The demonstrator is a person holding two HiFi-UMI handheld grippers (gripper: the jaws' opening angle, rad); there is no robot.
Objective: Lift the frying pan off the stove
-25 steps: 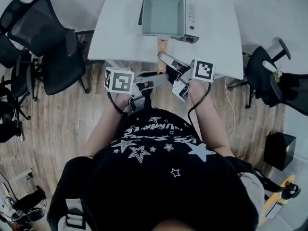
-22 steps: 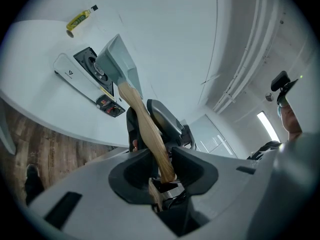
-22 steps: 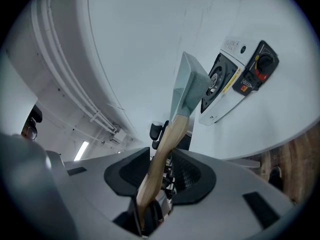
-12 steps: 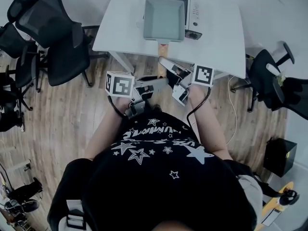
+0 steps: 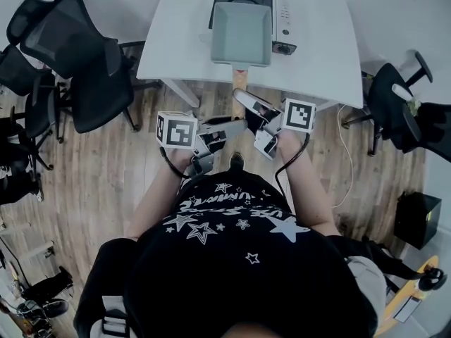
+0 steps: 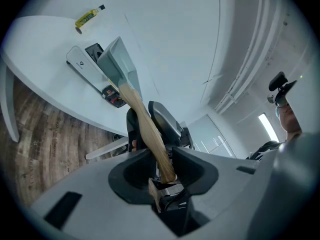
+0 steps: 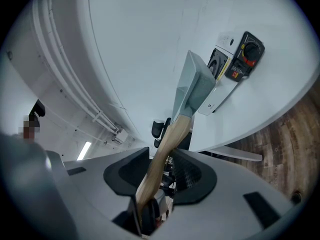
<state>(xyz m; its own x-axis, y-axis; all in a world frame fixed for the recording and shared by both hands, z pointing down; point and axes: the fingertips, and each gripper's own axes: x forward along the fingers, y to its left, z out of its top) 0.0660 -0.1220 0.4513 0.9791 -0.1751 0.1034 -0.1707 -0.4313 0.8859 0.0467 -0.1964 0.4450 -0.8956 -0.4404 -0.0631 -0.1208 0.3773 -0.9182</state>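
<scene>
**Both claws on the pan's wooden handle**

We look down on a white table (image 5: 317,55) standing on a wood-plank floor (image 5: 106,167), with black mesh office chairs (image 5: 77,62) off to the left. On the table sits a portable stove (image 5: 282,20), white along its side, with a black control panel (image 7: 246,56) that carries a red knob. A small dark logo is printed on the white side, and we cannot read it. A little yellow bottle (image 6: 89,17) lies near the table's far edge, its label too small to make out.

The square grey frying pan (image 5: 242,30) covers most of the stove top, and its wooden handle (image 5: 239,79) points back toward us past the table edge. From these views we cannot tell whether the pan's base touches the burner.

The left gripper (image 6: 162,159) is clamped across the handle near its free end. The right gripper (image 7: 160,176) also has the handle between its jaws, pressed on both sides, and those jaws are starting to part. Both grippers meet at the handle in front of our chest, and their cubes (image 5: 176,130) show black-and-white square markers.

Our black shirt (image 5: 232,217) shows white stars under a curved line of lettering that we cannot read.
</scene>
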